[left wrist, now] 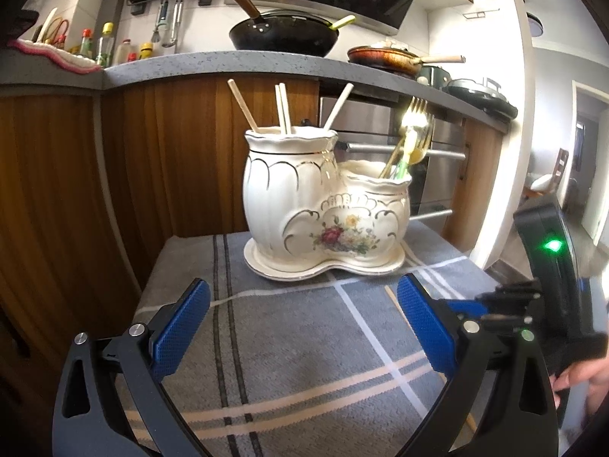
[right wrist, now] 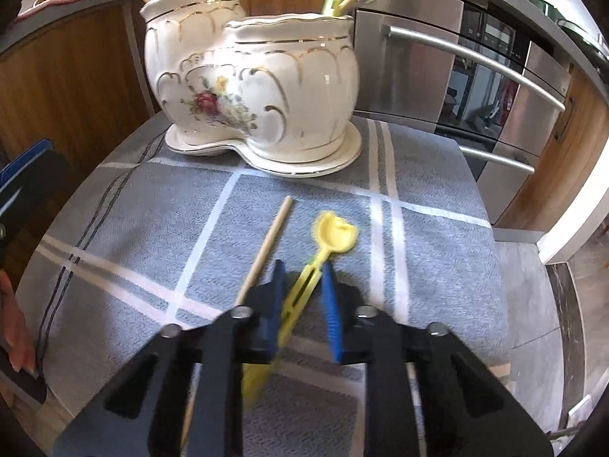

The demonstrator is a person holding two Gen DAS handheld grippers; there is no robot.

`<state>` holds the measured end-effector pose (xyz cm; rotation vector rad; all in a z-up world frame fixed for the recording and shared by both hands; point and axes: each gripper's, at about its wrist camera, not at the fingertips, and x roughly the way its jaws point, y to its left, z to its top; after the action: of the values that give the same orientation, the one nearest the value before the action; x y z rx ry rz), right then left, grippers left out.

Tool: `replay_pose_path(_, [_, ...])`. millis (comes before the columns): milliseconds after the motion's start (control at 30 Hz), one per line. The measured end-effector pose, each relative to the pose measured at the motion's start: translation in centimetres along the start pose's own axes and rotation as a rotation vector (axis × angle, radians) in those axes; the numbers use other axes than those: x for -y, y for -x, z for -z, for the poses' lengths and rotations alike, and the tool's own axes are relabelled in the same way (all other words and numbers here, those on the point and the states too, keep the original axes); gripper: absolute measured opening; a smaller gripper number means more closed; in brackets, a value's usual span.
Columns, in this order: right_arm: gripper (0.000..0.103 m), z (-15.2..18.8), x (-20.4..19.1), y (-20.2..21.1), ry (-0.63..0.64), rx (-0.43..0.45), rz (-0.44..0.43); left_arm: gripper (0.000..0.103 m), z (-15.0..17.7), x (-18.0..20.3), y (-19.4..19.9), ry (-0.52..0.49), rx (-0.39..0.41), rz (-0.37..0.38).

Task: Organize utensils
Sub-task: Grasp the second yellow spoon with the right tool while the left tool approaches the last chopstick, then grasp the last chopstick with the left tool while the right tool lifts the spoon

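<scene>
A white flowered ceramic holder (left wrist: 304, 198) (right wrist: 259, 87) with two pots stands on its saucer at the far side of the cloth. Chopsticks (left wrist: 283, 108) stick out of the taller pot. Gold forks (left wrist: 415, 114) and a yellow spoon lean in the lower one. Nearer, a loose chopstick (right wrist: 266, 243) lies on the cloth beside a yellow plastic spoon (right wrist: 335, 232). My right gripper (right wrist: 303, 266) points down at the cloth, its blue pads closed against that spoon's slotted handle. My left gripper (left wrist: 304, 285) hovers open in front of the holder, nothing between its pads.
A grey checked cloth (left wrist: 285, 342) (right wrist: 152, 209) covers the small table. Behind it are wooden cabinets, an oven with steel bar handles (right wrist: 475, 61), and a counter holding a wok (left wrist: 283, 34). The right-hand tool and a person's hand (left wrist: 586, 377) sit at the left view's right edge.
</scene>
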<state>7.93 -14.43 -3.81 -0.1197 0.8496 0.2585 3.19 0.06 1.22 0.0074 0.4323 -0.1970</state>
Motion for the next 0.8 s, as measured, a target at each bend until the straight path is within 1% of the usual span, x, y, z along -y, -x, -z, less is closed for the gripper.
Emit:
replay_pose_path(100, [0.01, -0.1, 1.0, 0.0, -0.02, -0.003, -0.02, 0.098, 0.0, 0.3, -0.1, 0.0, -0.023, 0.013])
replay_pose_path(167, [0.01, -0.1, 1.9, 0.2, -0.035, 0.006, -0.032, 0.098, 0.0, 0.7, -0.4, -0.001, -0.055, 0.026])
replay_pose_path(333, [0.01, -0.3, 4.0, 1.0, -0.085, 0.038, -0.045, 0.098, 0.2, 2.4, -1.6, -0.012, -0.164, 0.071])
replay_pose_path(533, [0.01, 0.0, 6.1, 2.3, -0.151, 0.085, -0.055, 0.097, 1.2, 5.5, -3.7, -0.091, -0.312, 0.058])
replay_pose_path(700, [0.01, 0.2, 6.5, 3.6, -0.154, 0.122, -0.063, 0.097, 1.0, 7.6, -4.8, -0.123, -0.367, 0.046])
replay_pose_path(800, [0.01, 0.2, 6.6, 3.8, -0.147, 0.132, -0.071, 0.094, 1.2, 9.0, -6.2, -0.165, -0.424, 0.029])
